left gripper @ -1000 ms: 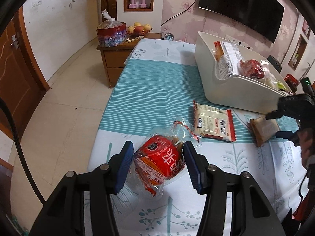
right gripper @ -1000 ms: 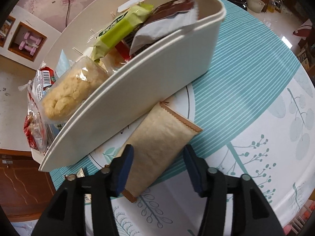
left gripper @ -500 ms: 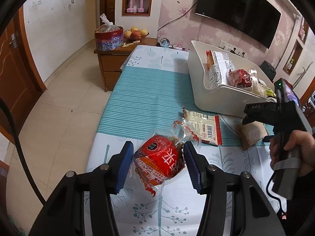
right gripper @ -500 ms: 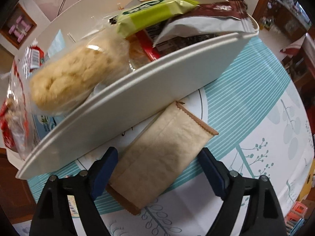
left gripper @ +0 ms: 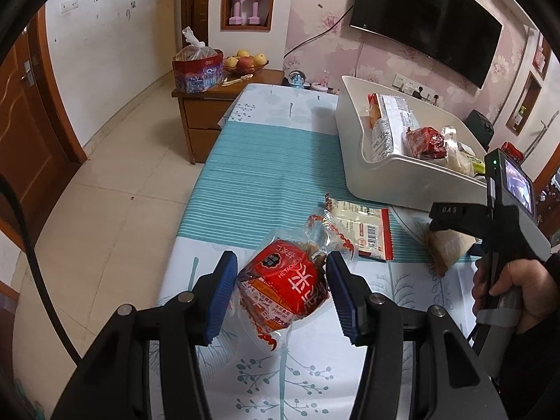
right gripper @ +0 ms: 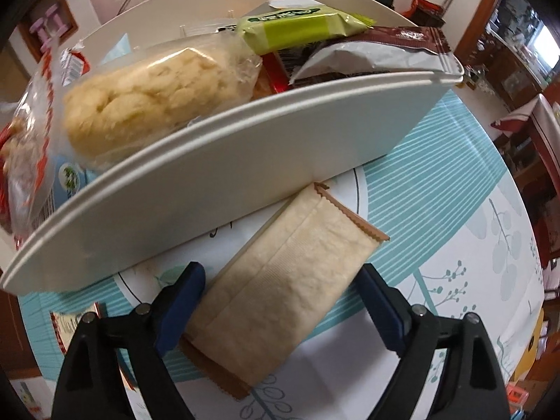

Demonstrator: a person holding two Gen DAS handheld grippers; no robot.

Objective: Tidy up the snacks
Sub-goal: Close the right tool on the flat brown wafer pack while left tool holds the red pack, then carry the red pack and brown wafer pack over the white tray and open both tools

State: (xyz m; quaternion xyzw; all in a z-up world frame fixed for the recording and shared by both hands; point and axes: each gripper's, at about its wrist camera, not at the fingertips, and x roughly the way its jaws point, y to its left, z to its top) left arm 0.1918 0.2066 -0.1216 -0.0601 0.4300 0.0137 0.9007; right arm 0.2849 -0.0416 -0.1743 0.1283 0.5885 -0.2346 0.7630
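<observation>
My left gripper (left gripper: pixel 280 295) is shut on a red snack packet (left gripper: pixel 285 288) and holds it above the table. My right gripper (right gripper: pixel 280 309) is open, its jaws on either side of a tan snack packet (right gripper: pixel 283 276) that lies on the tablecloth against the white bin (right gripper: pixel 210 178). That tan packet (left gripper: pixel 446 246) and the right gripper also show in the left wrist view, right of centre. The bin (left gripper: pixel 395 182) holds several snacks: a bread roll (right gripper: pixel 147 91), a green bar (right gripper: pixel 297 28) and a brown-and-silver packet (right gripper: pixel 371 56).
A flat white and red packet (left gripper: pixel 364 229) lies on the teal striped tablecloth (left gripper: pixel 266 175) in front of the bin. A wooden side cabinet (left gripper: pixel 206 105) with a fruit bowl stands beyond the table's far end. The table's left edge drops to the tiled floor.
My right gripper opened wide and moved forward around the tan packet. My left gripper rose and drew back with the red packet held.
</observation>
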